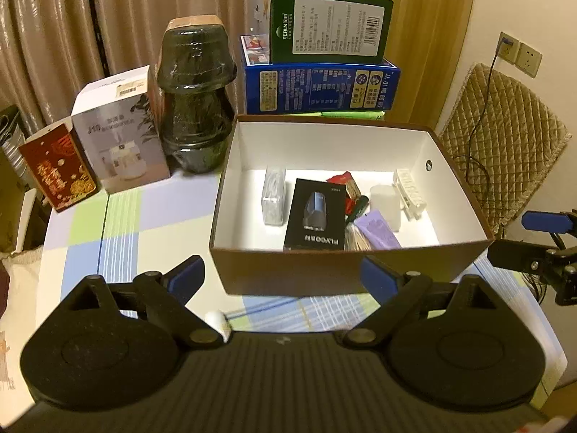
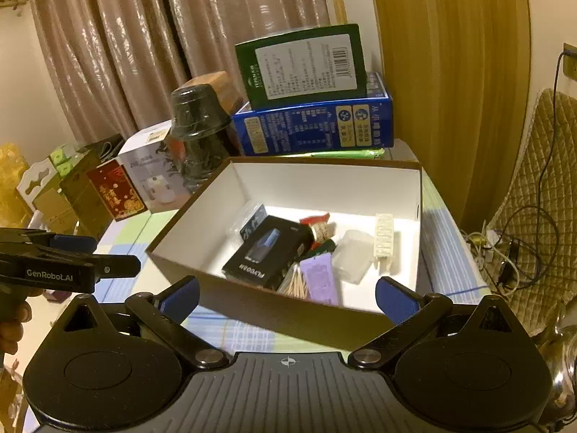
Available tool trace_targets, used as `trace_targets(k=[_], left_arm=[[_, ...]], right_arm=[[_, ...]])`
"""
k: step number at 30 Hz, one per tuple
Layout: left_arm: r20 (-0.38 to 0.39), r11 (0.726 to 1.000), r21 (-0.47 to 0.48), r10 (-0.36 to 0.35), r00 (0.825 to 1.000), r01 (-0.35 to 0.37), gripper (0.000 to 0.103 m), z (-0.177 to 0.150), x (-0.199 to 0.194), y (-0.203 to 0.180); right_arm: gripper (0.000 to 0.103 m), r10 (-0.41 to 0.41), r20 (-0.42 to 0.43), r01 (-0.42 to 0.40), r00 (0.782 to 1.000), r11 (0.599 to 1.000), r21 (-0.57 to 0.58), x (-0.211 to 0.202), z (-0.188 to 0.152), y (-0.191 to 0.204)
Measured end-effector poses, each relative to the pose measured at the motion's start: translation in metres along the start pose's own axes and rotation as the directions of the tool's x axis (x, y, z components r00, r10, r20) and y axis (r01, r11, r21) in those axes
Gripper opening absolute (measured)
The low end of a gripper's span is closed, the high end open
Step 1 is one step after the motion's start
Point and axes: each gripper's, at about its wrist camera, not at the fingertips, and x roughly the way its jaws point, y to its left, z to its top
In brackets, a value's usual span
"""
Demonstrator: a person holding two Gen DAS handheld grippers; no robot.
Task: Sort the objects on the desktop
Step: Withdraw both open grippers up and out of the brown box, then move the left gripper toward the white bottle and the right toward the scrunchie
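Two grippers hang over the near edge of my worktop [image 1: 119,216], both facing the open brown cardboard box [image 1: 346,270]. My left gripper [image 1: 283,272] has its blue-padded fingers spread wide with nothing between them, and my right gripper [image 2: 286,297] stands just as wide apart and equally empty. In the right wrist view I can see the left gripper's side at the left, with part of a hand under it.

The box sits toward the right side of the checked worktop, and its white inside holds the sorted things: a black FLYCO box [image 1: 315,214] lying flat in the middle, a clear wrapped pack [image 1: 273,195] to its left, a purple tube [image 1: 377,231] and a bundle of wooden sticks [image 2: 295,283] near the front wall, a translucent white container [image 1: 386,202] and a white hair claw [image 1: 409,193] to the right. Red and green pieces lie behind the tube; I cannot tell what they are.

Along the far edge stand a red carton [image 1: 57,173], a humidifier box [image 1: 122,144], a dark wrapped jar [image 1: 196,97] and a green box [image 1: 328,25] on a blue one [image 1: 321,86].
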Motion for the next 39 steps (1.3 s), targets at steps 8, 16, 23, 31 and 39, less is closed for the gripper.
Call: trace_targets(k=[8, 16, 23, 31, 39], left_arm=[[-0.013, 1.0, -0.023, 0.004, 1.0, -0.004, 0.091, -0.029, -0.024, -0.001], [-0.064, 0.999, -0.047, 0.012, 0.998, -0.015, 0.091, -0.064, -0.037, 0.001], [-0.101, 0.998, -0.057, 0.023, 0.995, -0.029, 0.091, -0.087, -0.043, 0.001], [-0.148, 0.997, -0.067, 0.024, 0.989, -0.034, 0.091, -0.108, -0.044, 0.001], [-0.183, 0.997, -0.067, 0.035, 0.982, -0.048, 0.091, -0.12, -0.041, 0.004]], right_arm=[[0.101, 0.005, -0.014, -0.006, 1.0, 1.0, -0.02, -0.02, -0.021, 0.012], [0.101, 0.028, -0.093, -0.033, 0.995, 0.998, -0.054, -0.028, -0.051, 0.022], [0.101, 0.025, -0.152, -0.038, 0.988, 0.996, -0.083, -0.028, -0.076, 0.031], [0.101, 0.05, -0.218, -0.075, 0.975, 0.992, -0.106, -0.023, -0.097, 0.044], [0.101, 0.058, -0.264, -0.093, 0.963, 0.988, -0.124, -0.01, -0.107, 0.053]])
